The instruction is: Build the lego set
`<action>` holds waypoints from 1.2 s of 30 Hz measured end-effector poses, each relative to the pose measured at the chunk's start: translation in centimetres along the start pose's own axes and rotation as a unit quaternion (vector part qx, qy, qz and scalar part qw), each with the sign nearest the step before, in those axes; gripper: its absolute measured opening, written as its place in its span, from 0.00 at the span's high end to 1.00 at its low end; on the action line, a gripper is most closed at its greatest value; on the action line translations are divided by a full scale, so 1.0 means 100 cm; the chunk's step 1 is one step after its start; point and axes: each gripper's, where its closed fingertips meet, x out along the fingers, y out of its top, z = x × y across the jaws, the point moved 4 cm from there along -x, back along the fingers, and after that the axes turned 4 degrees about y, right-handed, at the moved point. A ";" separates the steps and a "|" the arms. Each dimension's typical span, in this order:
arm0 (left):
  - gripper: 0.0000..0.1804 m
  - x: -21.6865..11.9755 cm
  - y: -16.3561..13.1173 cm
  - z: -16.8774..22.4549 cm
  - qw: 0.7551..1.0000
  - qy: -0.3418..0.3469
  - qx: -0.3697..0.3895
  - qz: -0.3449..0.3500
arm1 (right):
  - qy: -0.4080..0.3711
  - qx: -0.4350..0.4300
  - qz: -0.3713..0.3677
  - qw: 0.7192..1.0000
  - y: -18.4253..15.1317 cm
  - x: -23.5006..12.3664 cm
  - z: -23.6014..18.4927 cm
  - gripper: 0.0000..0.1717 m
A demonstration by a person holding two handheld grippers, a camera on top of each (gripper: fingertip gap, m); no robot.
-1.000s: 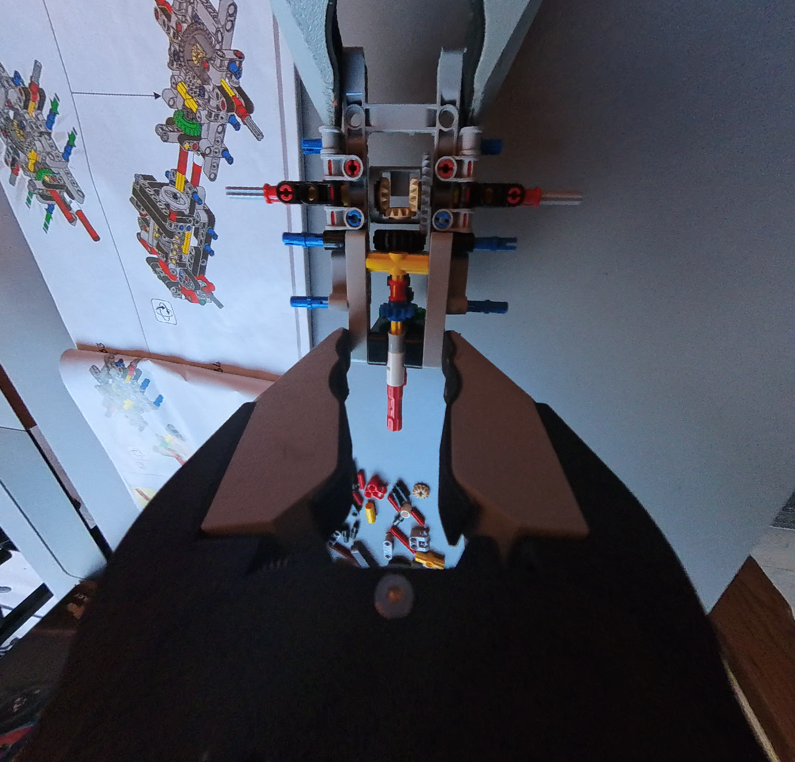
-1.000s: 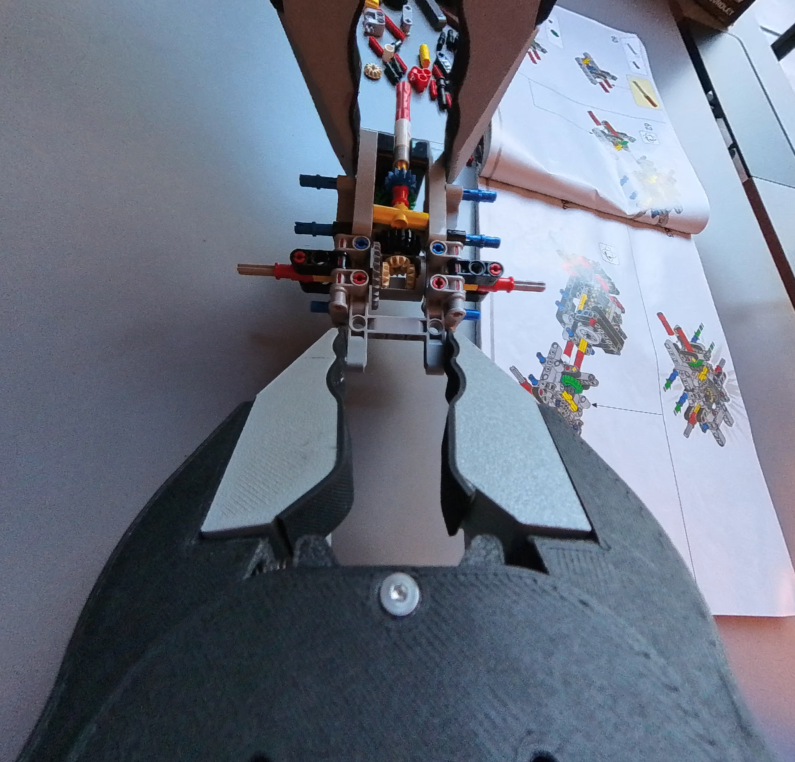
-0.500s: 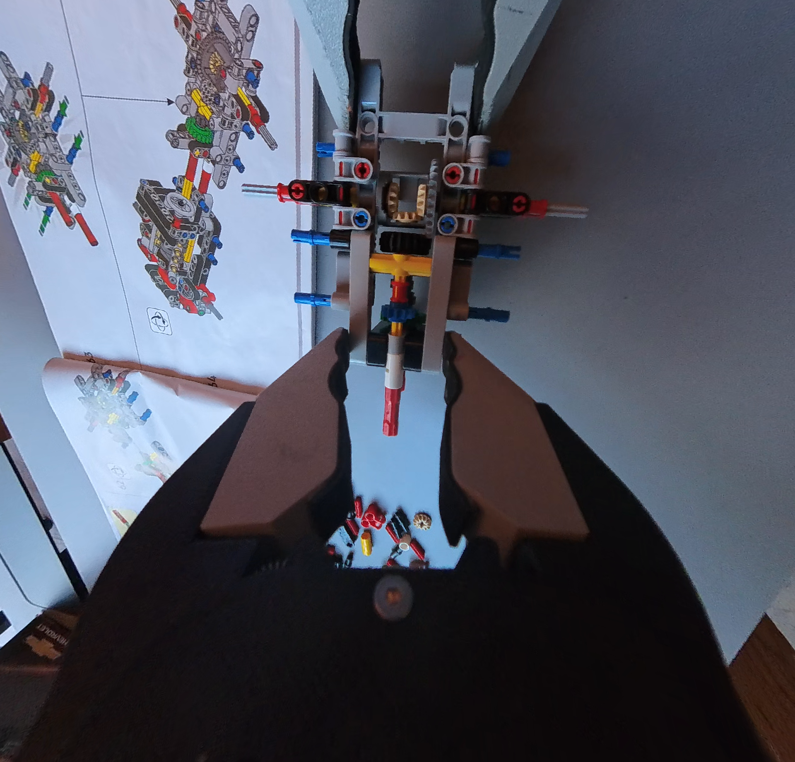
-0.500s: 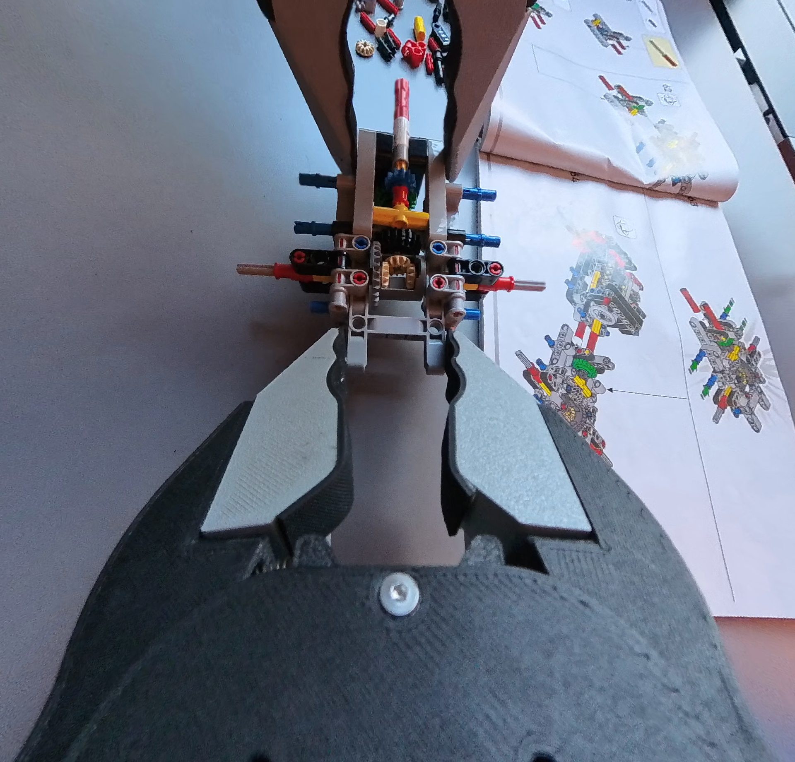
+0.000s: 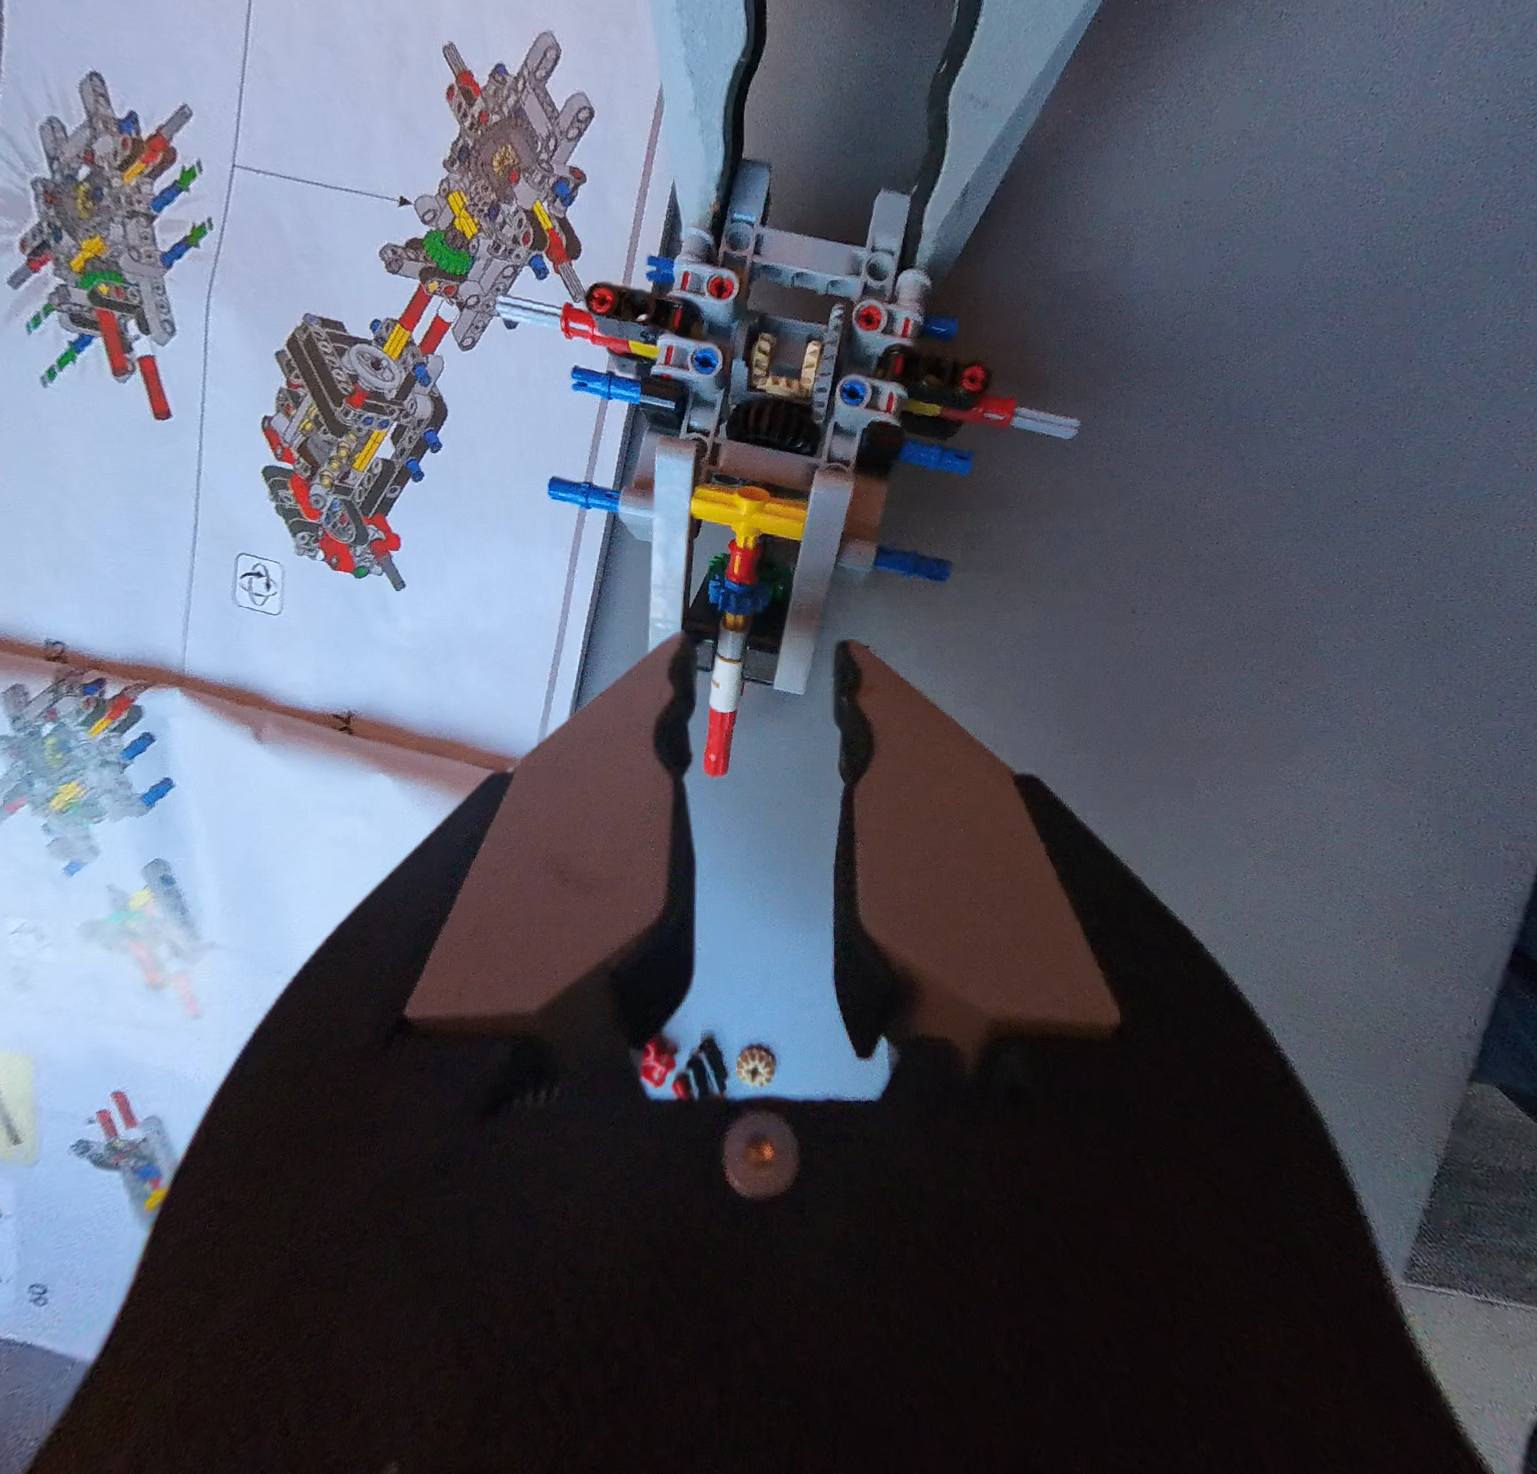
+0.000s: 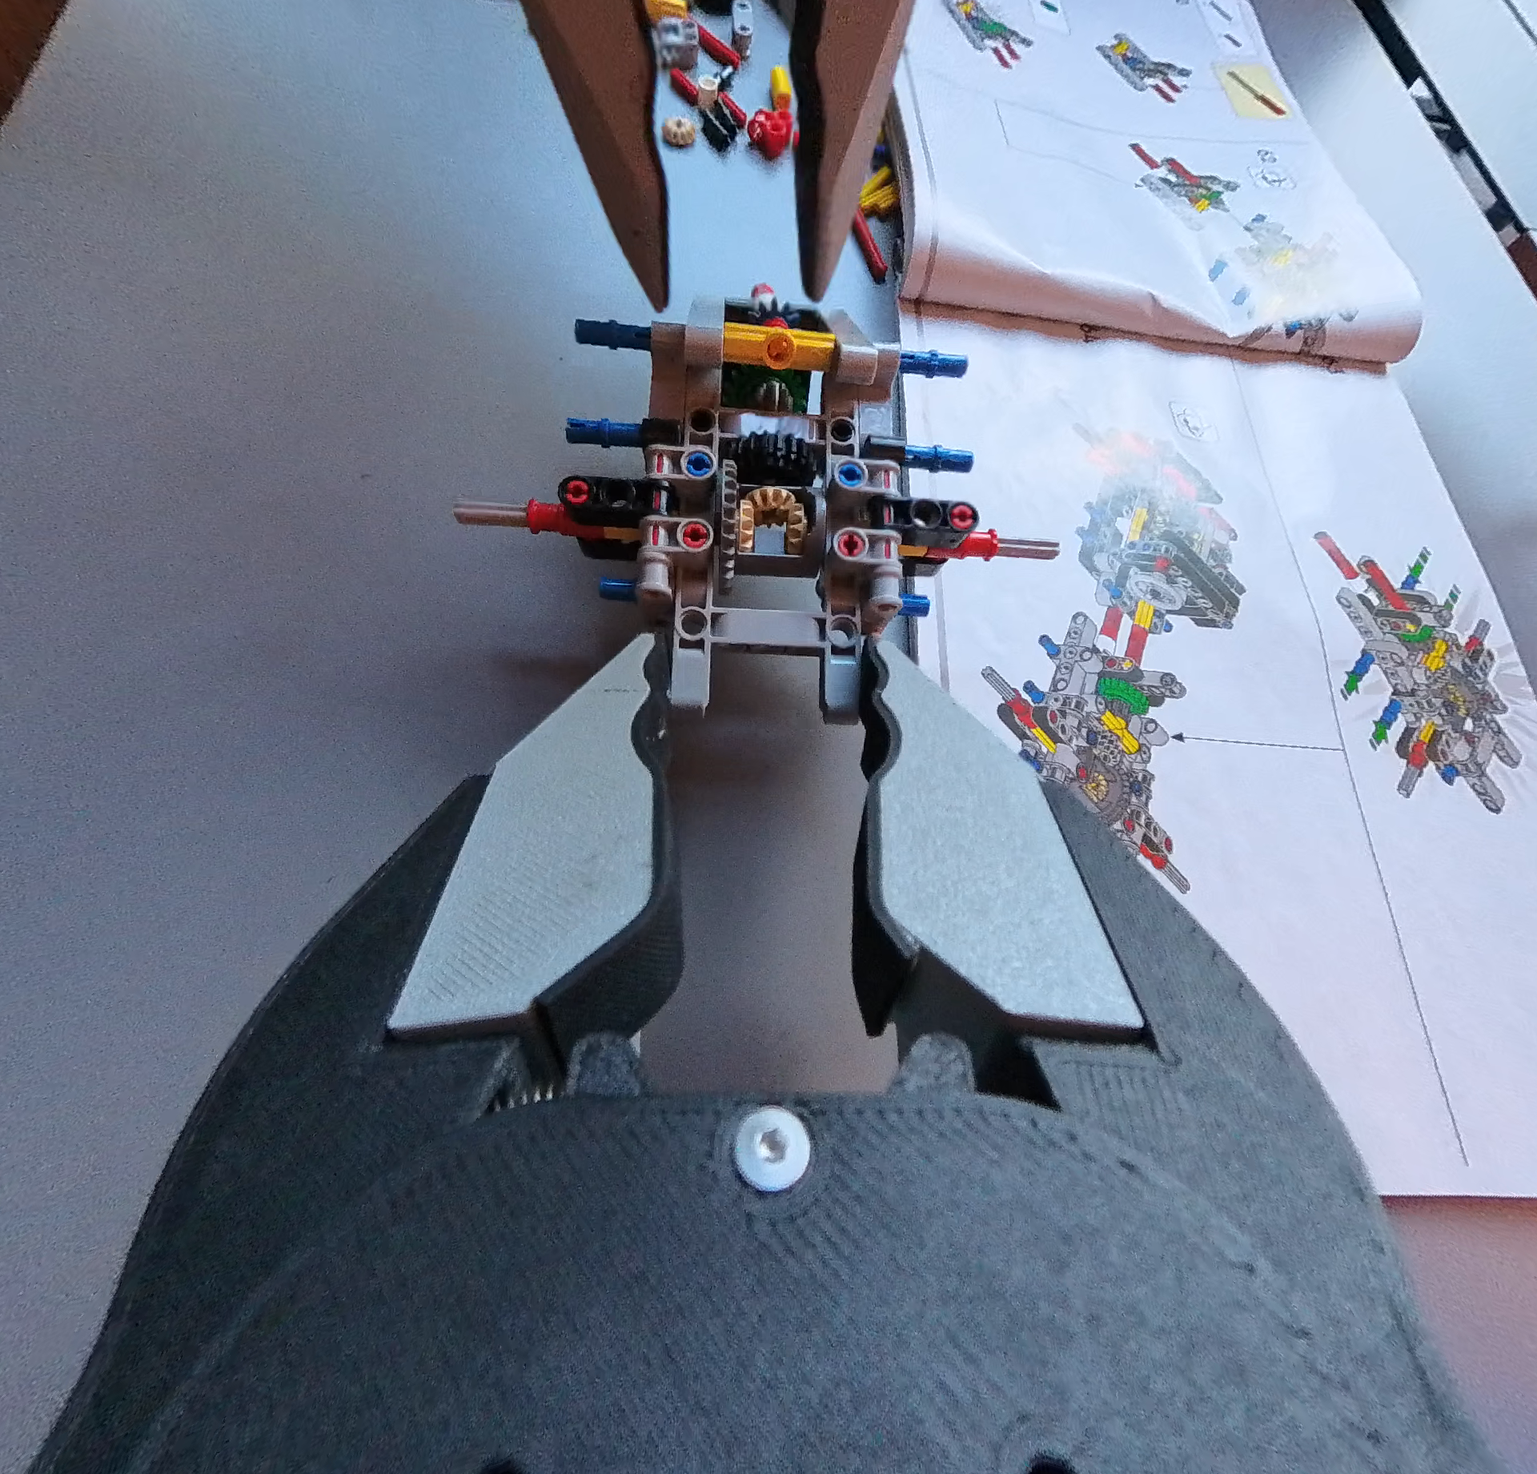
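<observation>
A grey brick assembly (image 5: 773, 402) with gears, blue pins and red axles hangs over the grey table (image 5: 1247, 519). My right gripper (image 6: 765, 677) is shut on it, with the grey pads pressing the outer sides of its two frame legs. The assembly also shows in the right wrist view (image 6: 769, 511). My left gripper (image 5: 761, 660) is open at the assembly's other end, and its brown fingertips (image 6: 657, 294) stand clear of the frame. The assembly's red and white axle (image 5: 717, 735) pokes between those fingers, unpressed.
An open instruction booklet (image 5: 333, 519) lies beside the assembly, and it also shows in the right wrist view (image 6: 1247, 685). A pile of loose small parts (image 6: 715, 103) lies on the table behind my left gripper. A wooden edge (image 6: 33, 20) borders the table. Spacing between my two grippers at the tips: around 9 cm.
My left gripper has let go of the assembly's end, drawn back a little and narrowed its jaws. My right gripper has kept its hold and tilted the assembly.
</observation>
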 end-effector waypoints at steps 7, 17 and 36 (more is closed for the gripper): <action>0.67 0.011 -0.002 -0.008 1.000 0.012 0.001 0.003 | -0.009 -0.014 -0.015 1.000 0.000 0.001 0.000 0.75; 0.78 0.008 0.014 -0.006 0.999 0.008 0.041 0.018 | -0.046 -0.026 -0.087 0.995 0.005 -0.003 -0.001 0.75; 0.93 0.024 0.036 0.002 0.998 -0.007 0.065 -0.012 | -0.042 -0.020 -0.082 0.996 -0.005 0.005 -0.002 0.75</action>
